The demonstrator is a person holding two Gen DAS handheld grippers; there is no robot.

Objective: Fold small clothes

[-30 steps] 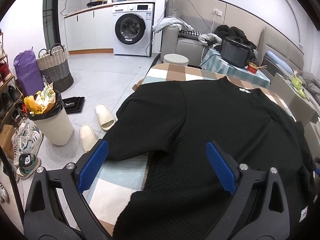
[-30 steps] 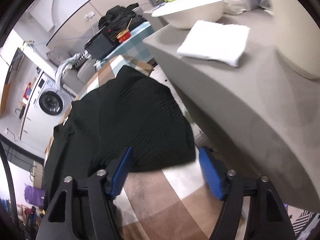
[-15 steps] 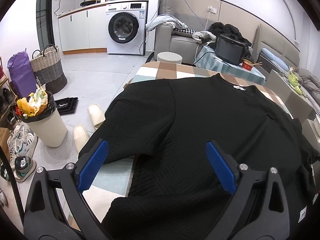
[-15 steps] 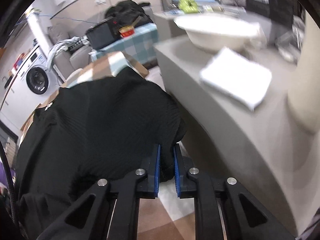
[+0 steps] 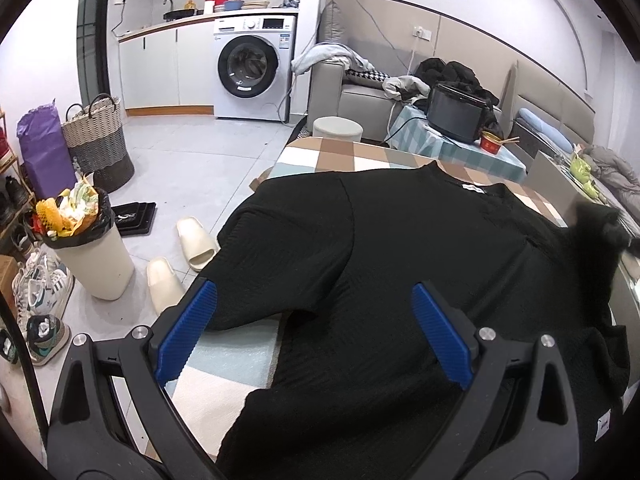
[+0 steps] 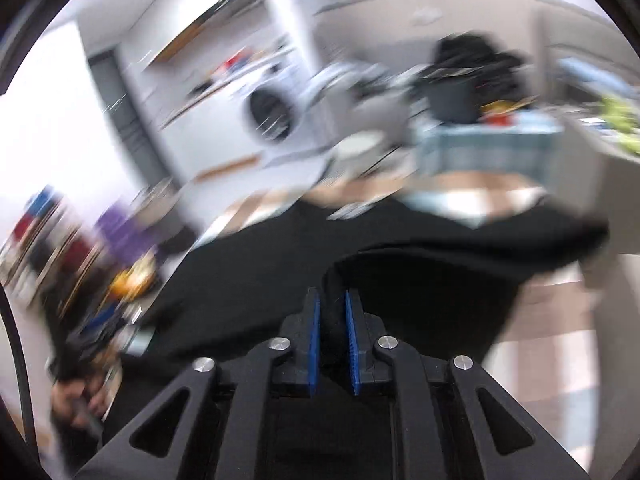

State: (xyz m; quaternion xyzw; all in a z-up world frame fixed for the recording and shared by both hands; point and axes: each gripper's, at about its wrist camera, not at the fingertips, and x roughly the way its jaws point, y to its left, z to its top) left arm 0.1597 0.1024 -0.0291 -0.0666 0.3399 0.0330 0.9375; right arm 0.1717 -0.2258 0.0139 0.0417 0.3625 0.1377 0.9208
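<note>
Black top [image 5: 400, 280] lies spread on the checked table [image 5: 224, 360], collar on the far side from the left tongs, near sleeve [image 5: 280, 264] running out to the table edge on the slipper side

Right tongs [image 6: 332, 336]: narrow, pinching a fold of the top's far sleeve [image 6: 420, 280]. Jaws have just been closing, then eased out a touch, cloth between them. Sleeve is raised off the table and arched over the body of the top. Right wrist view is heavily smeared, so how deep the bite goes I can't tell

Left tongs [image 5: 316, 332]: wide, nothing between them, hovering over the top's hem side, no contact visible

Risks, my read:
- Bite looks like a thin bunch of knit at the pad tips; a fast swing could pull it out and the sleeve drops short of the fold line
- Nothing pins the body. Left tongs are off the cloth, so the drag may slide the whole top toward the slipper side, where the near sleeve already sits at the edge
- Sleeve could land twisted or bunched, not flat
- Carried sleeve could sweep into the left tongs, which stand over the top where it looks set to land
</note>
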